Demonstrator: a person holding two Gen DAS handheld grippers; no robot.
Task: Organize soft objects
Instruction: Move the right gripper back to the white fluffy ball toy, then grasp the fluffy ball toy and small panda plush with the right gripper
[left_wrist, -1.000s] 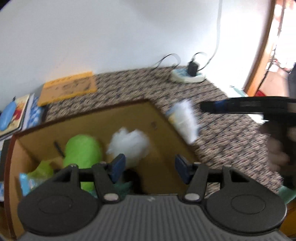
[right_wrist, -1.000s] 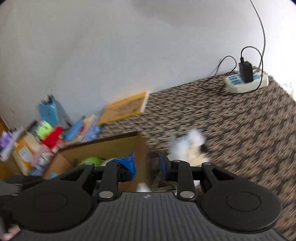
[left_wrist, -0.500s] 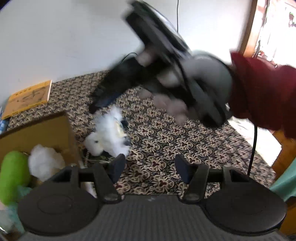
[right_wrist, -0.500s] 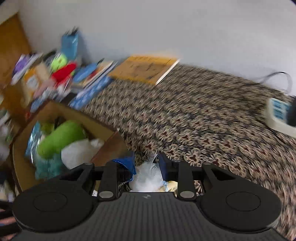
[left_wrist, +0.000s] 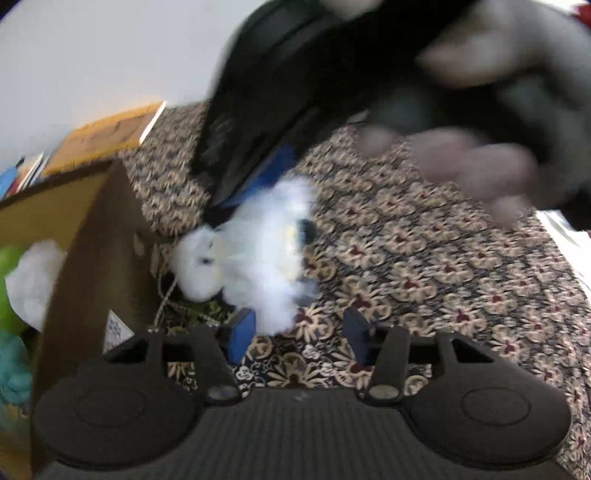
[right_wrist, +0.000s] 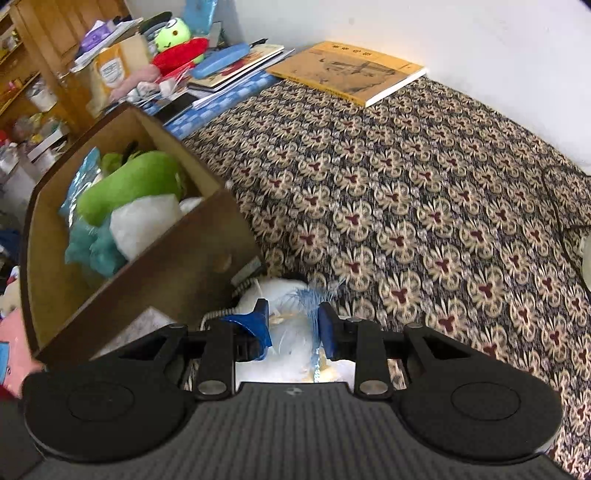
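A white fluffy plush toy (left_wrist: 255, 254) lies on the patterned carpet just outside the cardboard box (left_wrist: 92, 236). My right gripper (right_wrist: 293, 325) is partly closed around the plush (right_wrist: 291, 347), its blue pads on either side of it; in the left wrist view it comes down on the toy from above (left_wrist: 258, 147). My left gripper (left_wrist: 297, 334) is open and empty, just in front of the plush. The box (right_wrist: 155, 266) holds a green plush (right_wrist: 129, 184), a white one (right_wrist: 144, 221) and a teal one (right_wrist: 96, 247).
A yellow book (right_wrist: 347, 72) lies by the wall. Stacked books and toys (right_wrist: 177, 55) crowd the far left beside wooden shelves. A cable (right_wrist: 557, 206) runs across the carpet at the right.
My right gripper has come down onto the white plush beside the box. My left gripper has moved closer to the plush and stays open.
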